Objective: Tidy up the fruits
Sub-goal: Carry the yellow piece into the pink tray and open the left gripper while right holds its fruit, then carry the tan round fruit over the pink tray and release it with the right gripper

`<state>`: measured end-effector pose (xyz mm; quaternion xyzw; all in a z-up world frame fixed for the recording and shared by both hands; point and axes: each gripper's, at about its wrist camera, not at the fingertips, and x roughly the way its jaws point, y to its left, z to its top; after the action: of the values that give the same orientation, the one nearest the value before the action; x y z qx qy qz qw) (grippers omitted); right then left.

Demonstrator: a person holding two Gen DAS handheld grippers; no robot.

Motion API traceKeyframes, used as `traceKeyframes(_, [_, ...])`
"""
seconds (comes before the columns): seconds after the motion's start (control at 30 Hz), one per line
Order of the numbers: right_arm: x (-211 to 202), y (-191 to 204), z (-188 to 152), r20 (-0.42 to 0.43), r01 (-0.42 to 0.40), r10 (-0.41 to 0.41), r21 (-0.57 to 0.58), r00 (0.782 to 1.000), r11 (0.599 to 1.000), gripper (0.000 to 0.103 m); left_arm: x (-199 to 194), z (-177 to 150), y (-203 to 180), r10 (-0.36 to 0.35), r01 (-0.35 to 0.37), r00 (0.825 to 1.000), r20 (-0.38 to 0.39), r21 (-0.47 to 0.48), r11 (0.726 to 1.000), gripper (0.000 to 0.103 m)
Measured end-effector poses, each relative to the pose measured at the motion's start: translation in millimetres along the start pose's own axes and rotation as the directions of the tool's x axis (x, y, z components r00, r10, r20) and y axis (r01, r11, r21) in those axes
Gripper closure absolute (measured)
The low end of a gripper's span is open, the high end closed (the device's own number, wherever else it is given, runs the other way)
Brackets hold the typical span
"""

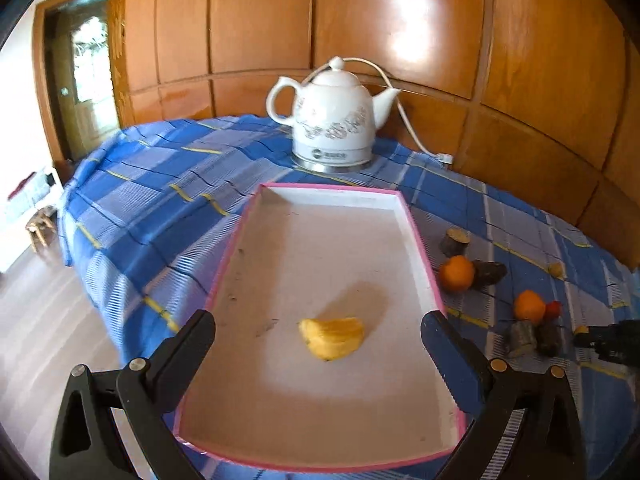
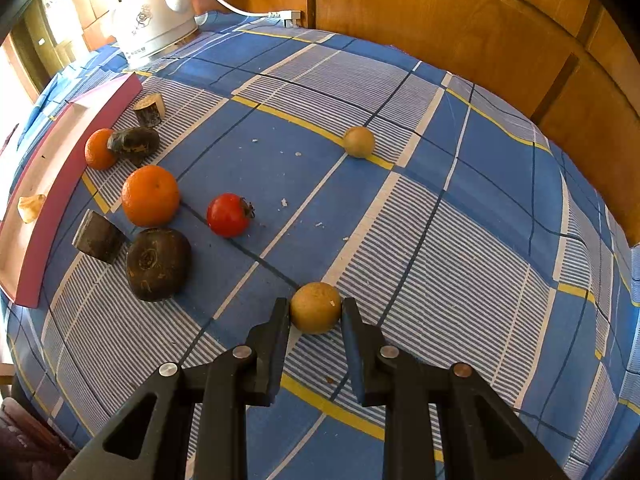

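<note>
Left gripper (image 1: 318,334) hangs wide open and empty over the tray (image 1: 420,256) (yellow piece (image 1: 332,338) dropped in); right gripper (image 2: 315,312) pinches a brown fruit (image 2: 315,307) near the table edge, so it probably needs lifting into the tray.

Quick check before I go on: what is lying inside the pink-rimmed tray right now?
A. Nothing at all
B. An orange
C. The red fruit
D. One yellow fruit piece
D: the left wrist view shows a single yellow fruit piece lying on the floor of the pink-rimmed tray, while the oranges and the red fruit sit outside it on the cloth.
</note>
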<state>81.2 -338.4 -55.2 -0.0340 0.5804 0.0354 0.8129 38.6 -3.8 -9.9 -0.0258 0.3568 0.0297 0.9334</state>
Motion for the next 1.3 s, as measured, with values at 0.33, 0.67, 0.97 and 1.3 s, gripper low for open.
traceKeyframes(0.33, [-46, 25, -3, 0.11, -0.004, 0.002, 0.016, 0.994, 1.0, 0.077, -8, -4, 14, 0.073, -0.072, 0.996, 0.041, -0.031, 0.997, 0.0])
traceKeyframes(0.67, [-73, 123, 4, 0.177, -0.183, 0.207, -0.146, 0.962, 0.972, 0.077, -11, -6, 26, 0.059, -0.056, 0.997, 0.04, -0.074, 0.996, 0.0])
traceKeyframes(0.97, [-57, 208, 27, 0.138, -0.287, 0.33, -0.258, 0.934, 0.923, 0.077, -20, -8, 39, 0.055, -0.05, 0.997, 0.058, -0.097, 0.994, 0.0])
traceKeyframes(1.3, [-27, 239, 54, 0.124, -0.331, 0.36, -0.207, 0.925, 0.921, 0.071, -25, -8, 51, 0.062, -0.055, 0.996, 0.06, -0.111, 0.992, 0.0])
